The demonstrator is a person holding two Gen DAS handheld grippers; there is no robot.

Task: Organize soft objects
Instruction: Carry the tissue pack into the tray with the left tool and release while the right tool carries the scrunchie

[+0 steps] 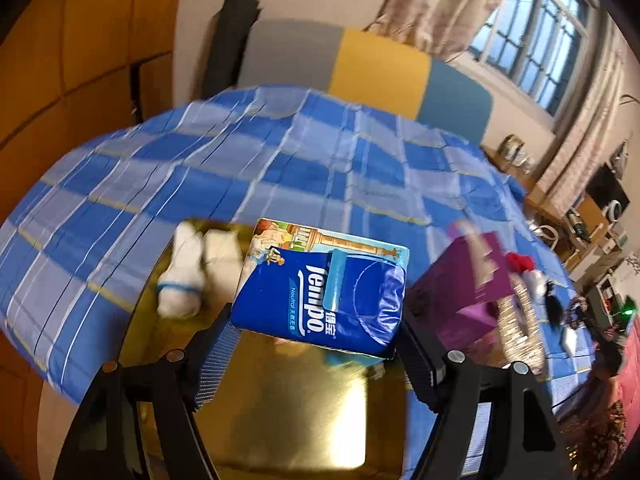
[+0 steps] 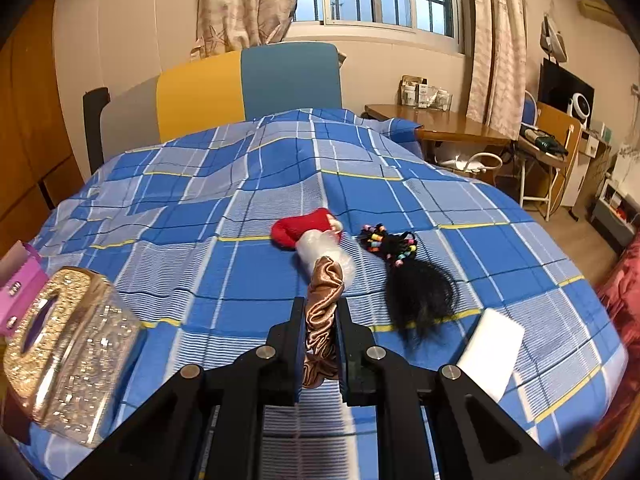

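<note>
1. My left gripper (image 1: 316,320) is clenched on a blue tissue pack (image 1: 324,292), carried above a gold tin (image 1: 280,412) holding white socks (image 1: 188,268), likely its destination.
2. My right gripper (image 2: 319,312) pinches a bronze satin scrunchie (image 2: 322,304), lifted over the near bed (image 2: 240,248) for sorting.

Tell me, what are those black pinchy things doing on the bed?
A person is tidying soft things on a blue checked bed with a pincher in each hand. The left gripper holds a blue Tempo tissue pack above a shiny gold tray, where white socks already lie. The right gripper is pinched shut on a bronze satin scrunchie. A red Santa hat, a black hair piece with beads and a glittery tissue box lie on the bed.
</note>
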